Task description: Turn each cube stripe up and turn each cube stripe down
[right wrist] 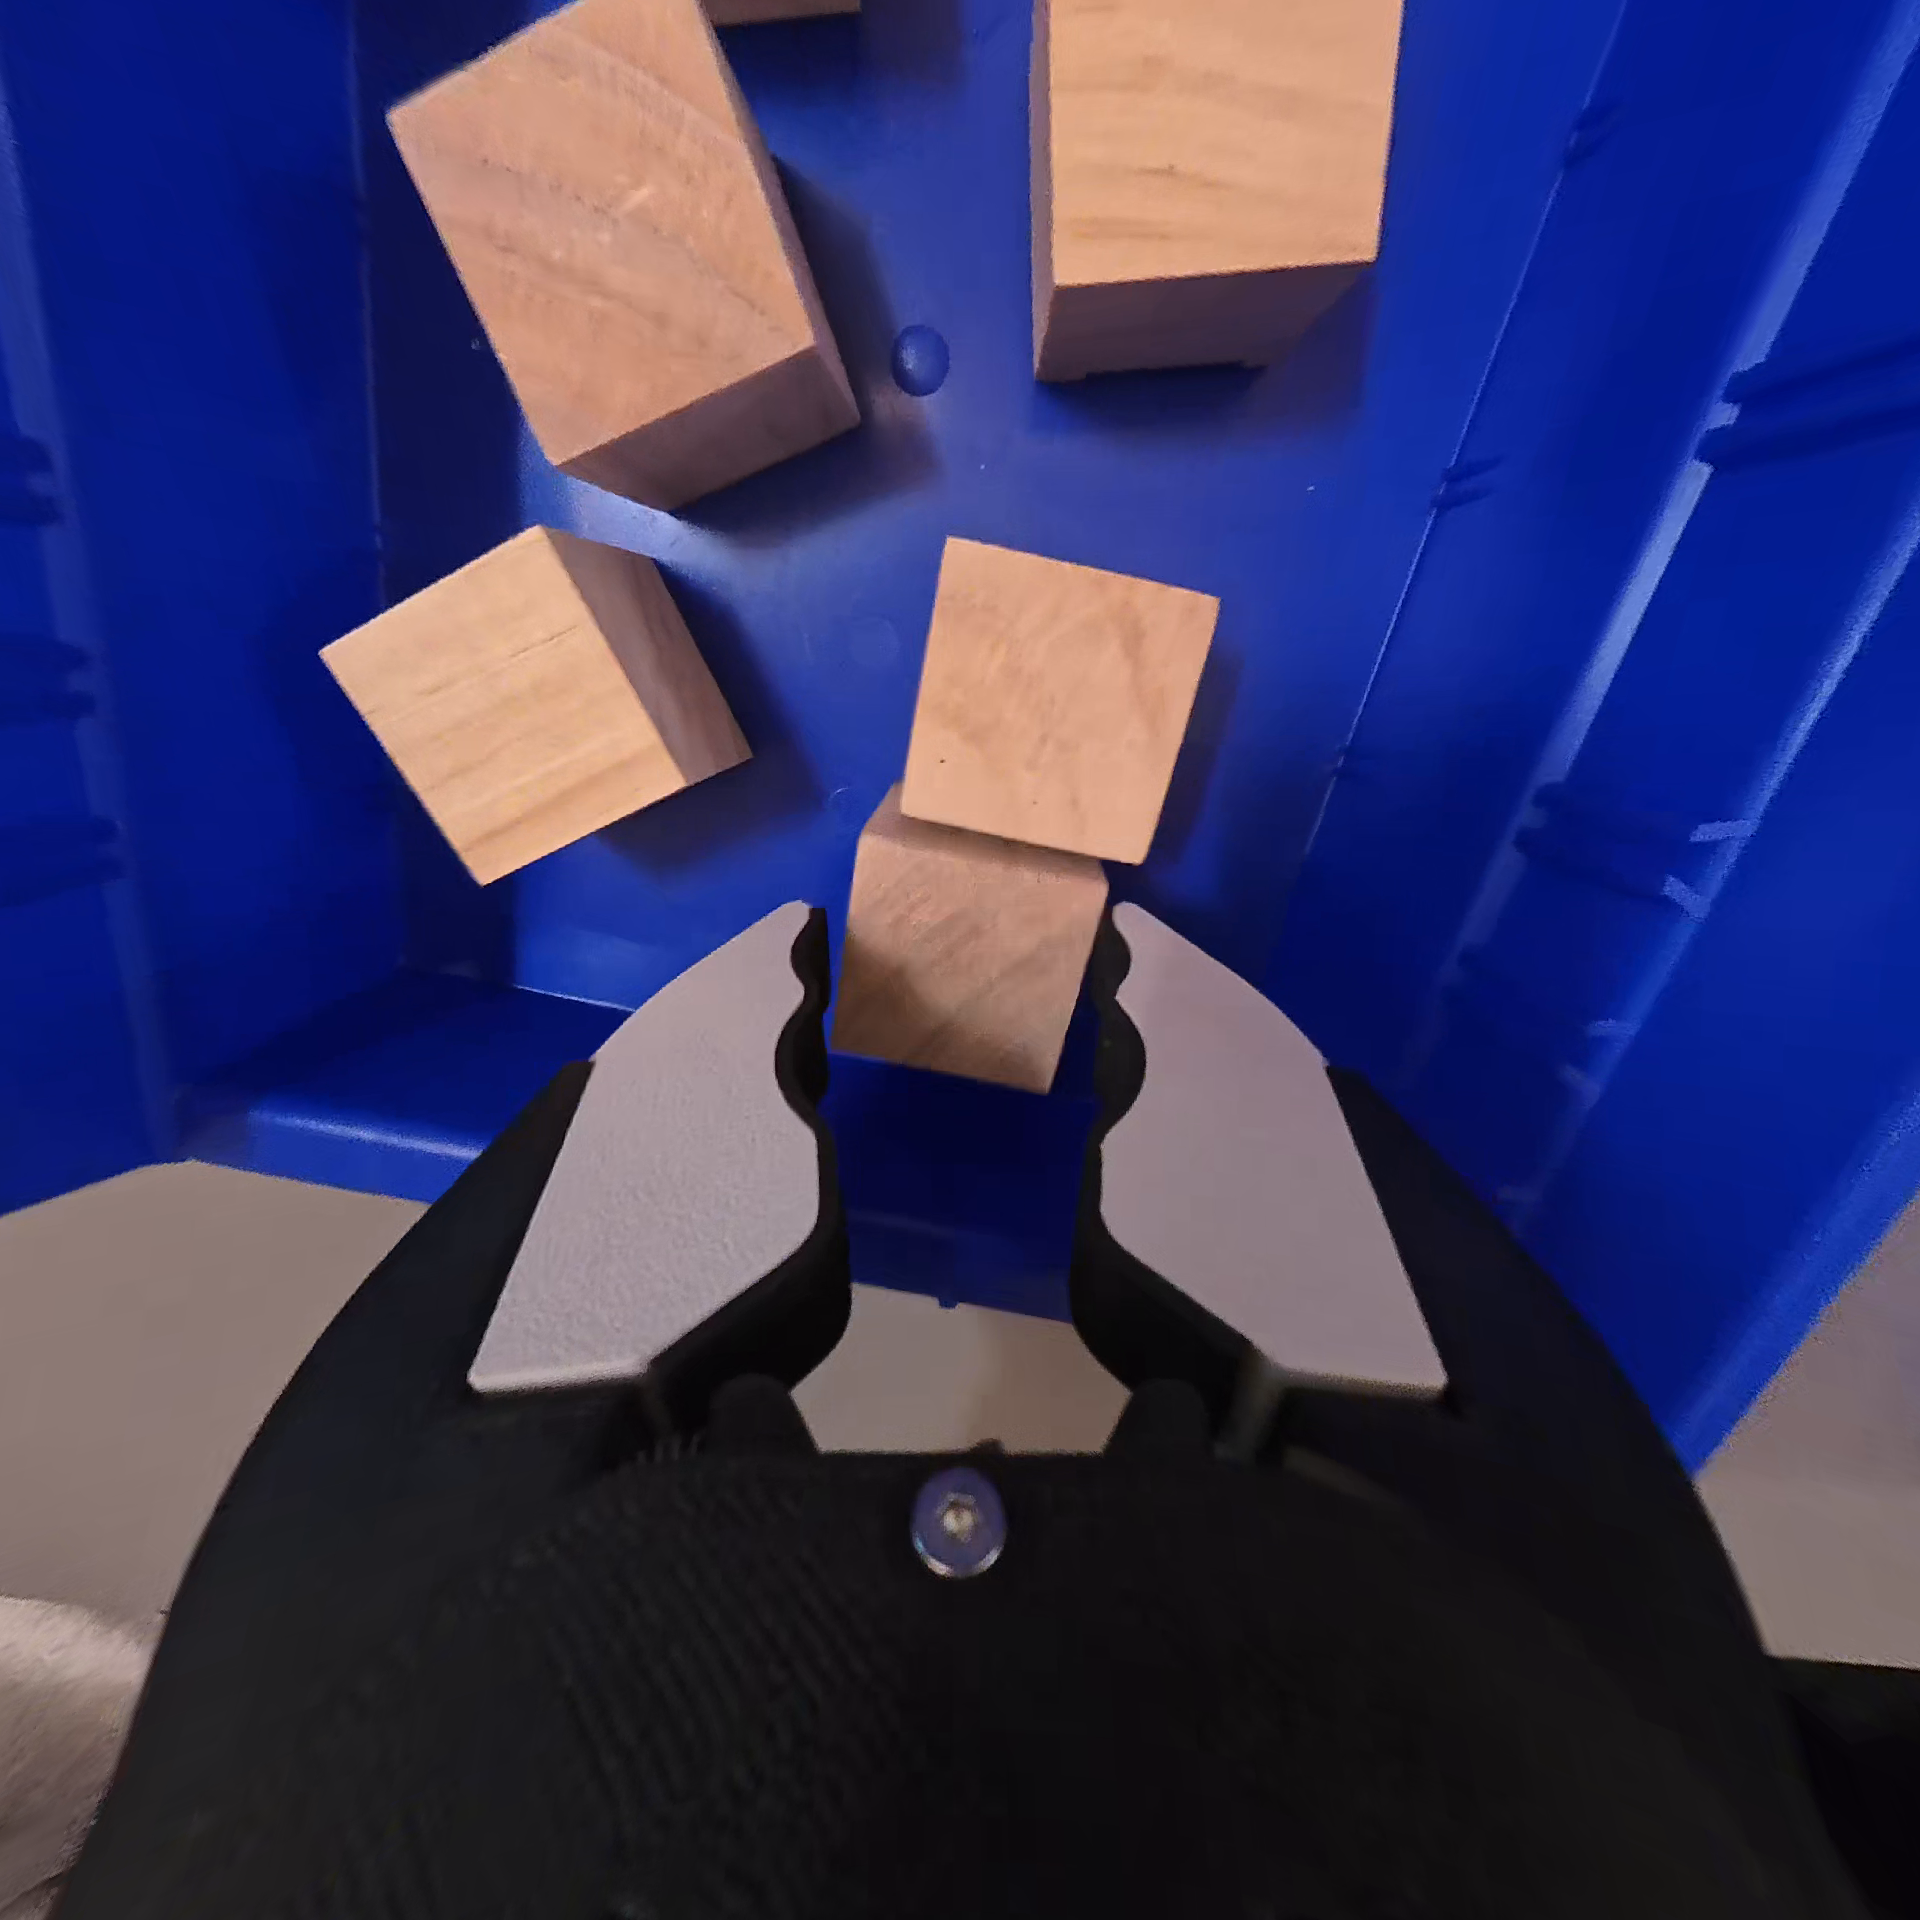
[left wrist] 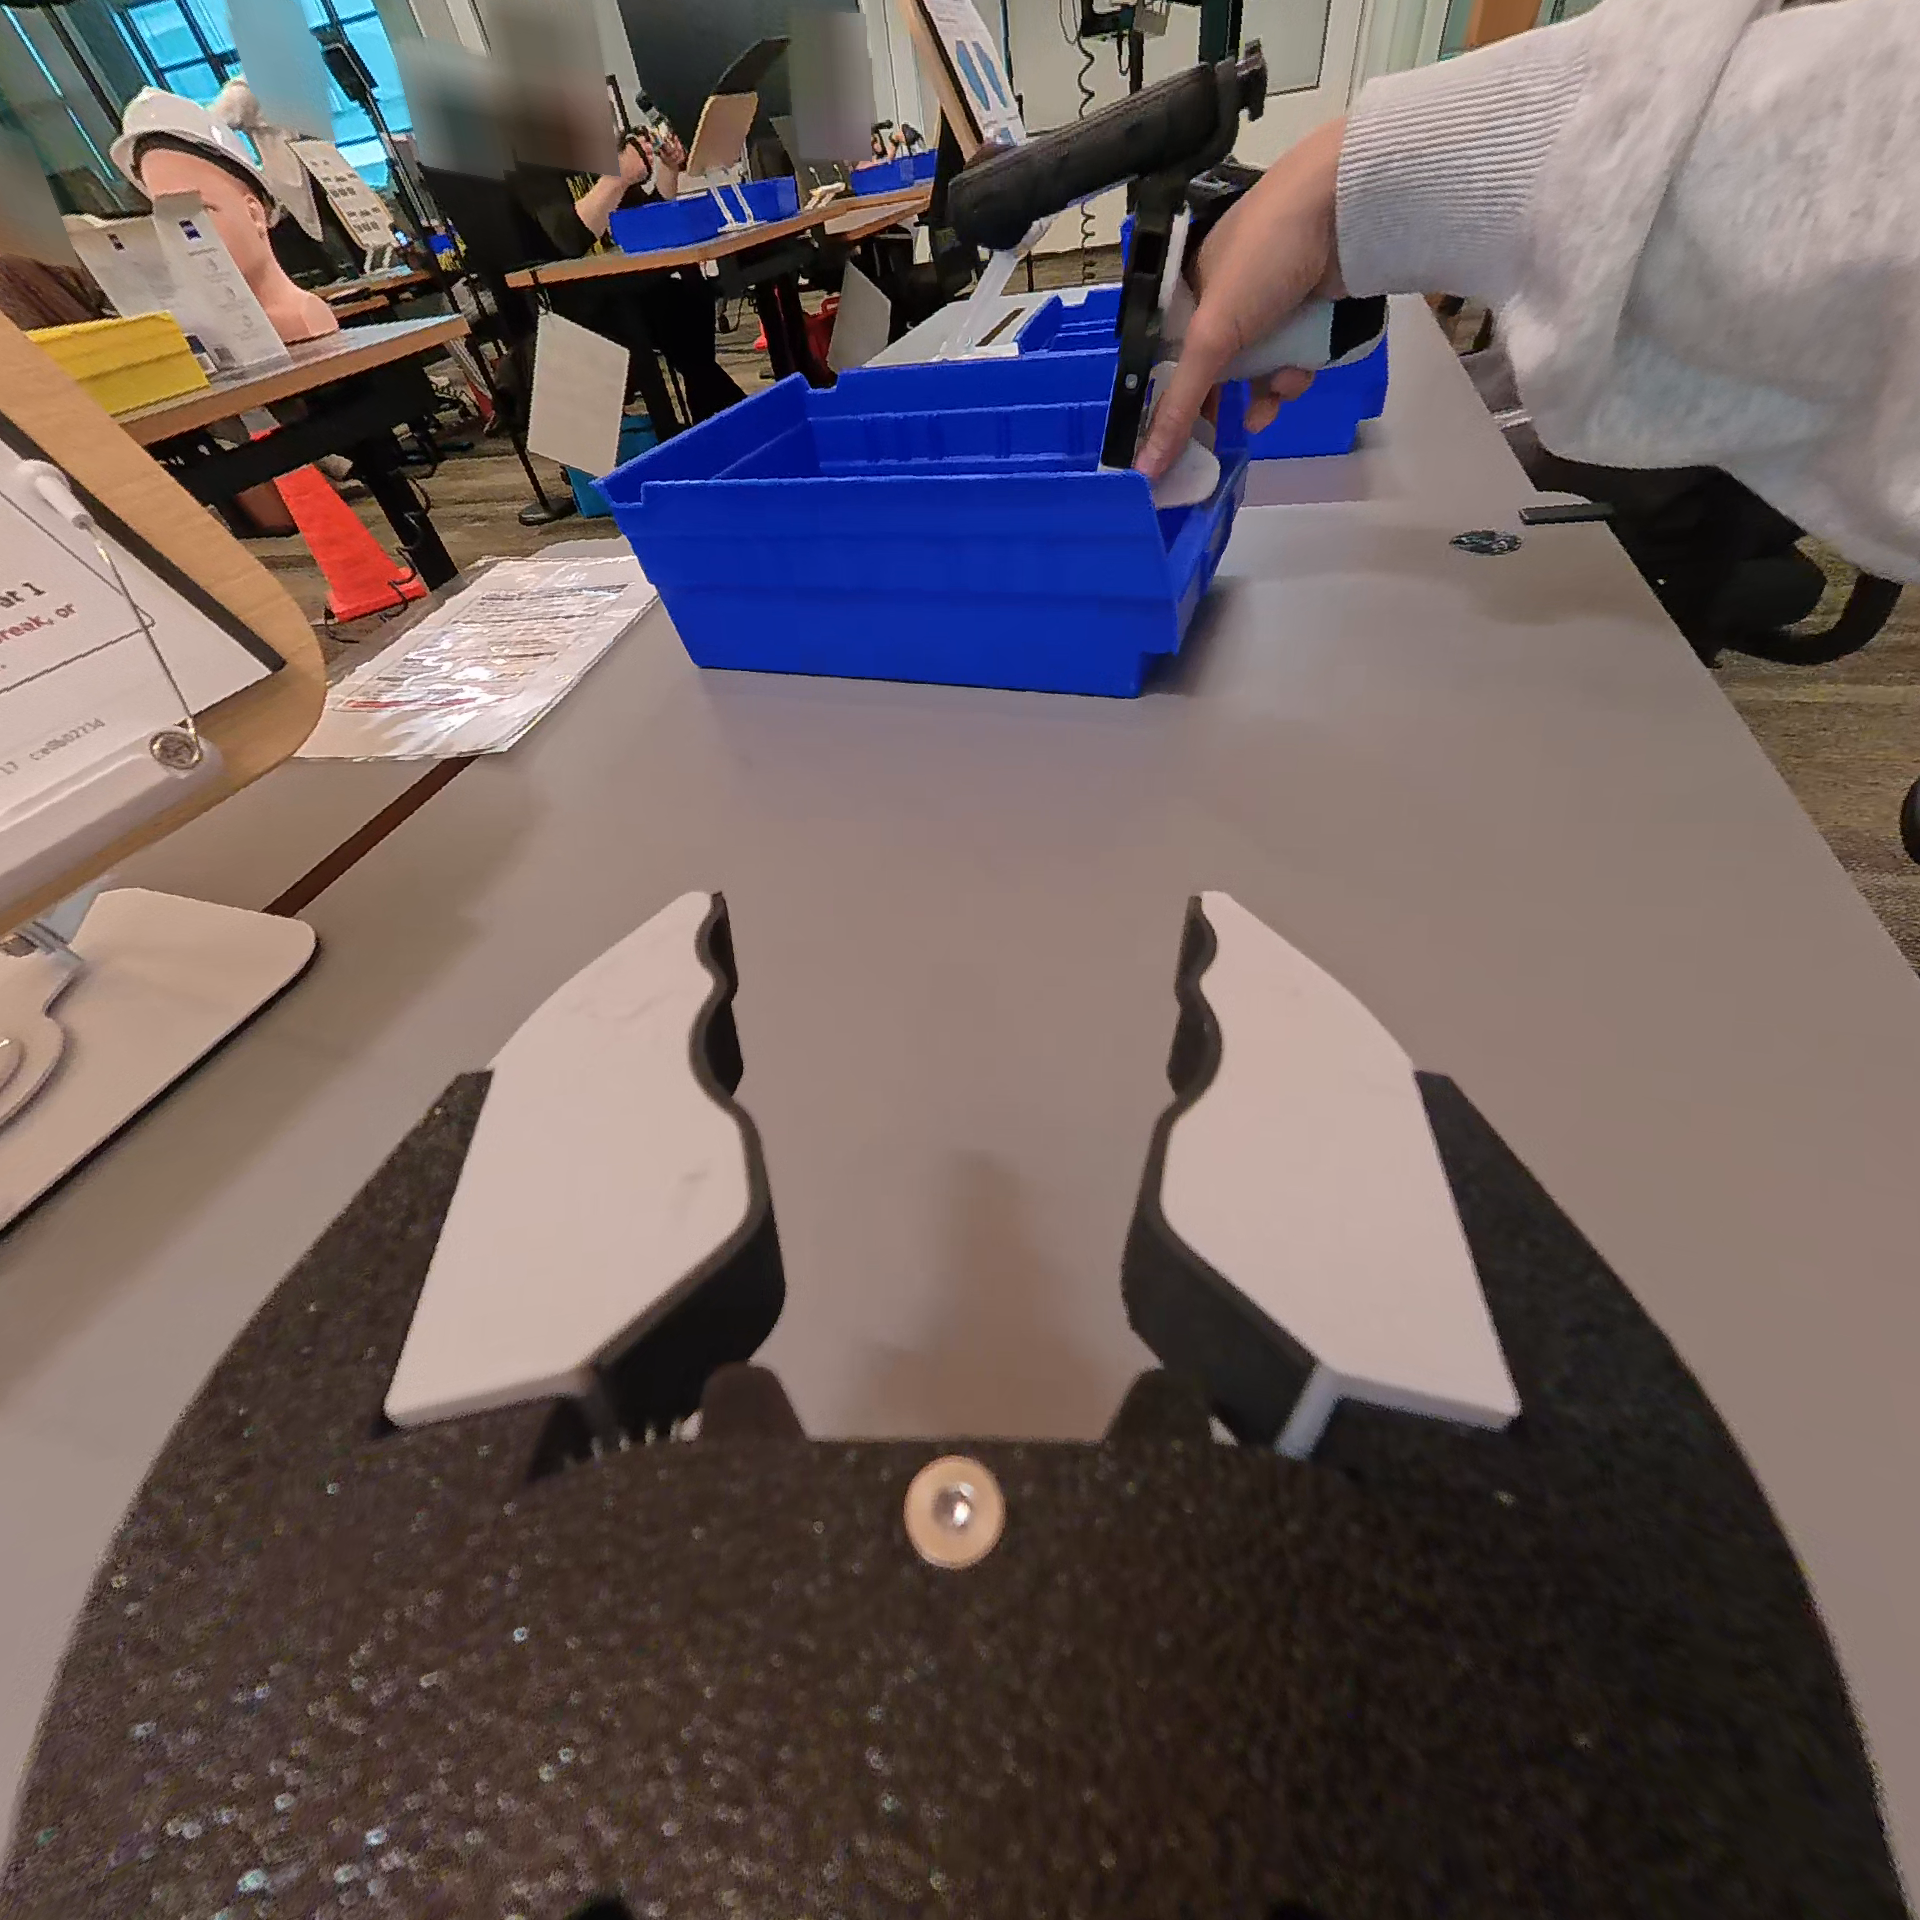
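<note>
While my right gripper [right wrist: 961, 920] points down into the blue bin [right wrist: 1558, 727], its fingers straddle the nearest wooden cube [right wrist: 966, 966], one pad by each side face; I cannot tell whether they press it yet or stand just clear. That cube sits near the bin's front wall, touching a second cube [right wrist: 1055, 696] behind it. Three more cubes lie farther back, apart. No stripe shows on any visible face.

I judge the cube light, rigid and smooth-sided: it should hold firm if squeezed on two opposite flat faces, mid-height, though bare wood may slip against a loose grip.

In the left wrist view, a hand [left wrist: 1247, 301] in a pale sleeve [left wrist: 1662, 239] tilts that gripper steeply downward over the bin's near corner. My left gripper [left wrist: 956, 914] hovers wide and empty above the grey table [left wrist: 1039, 790], well short of the bin.
</note>
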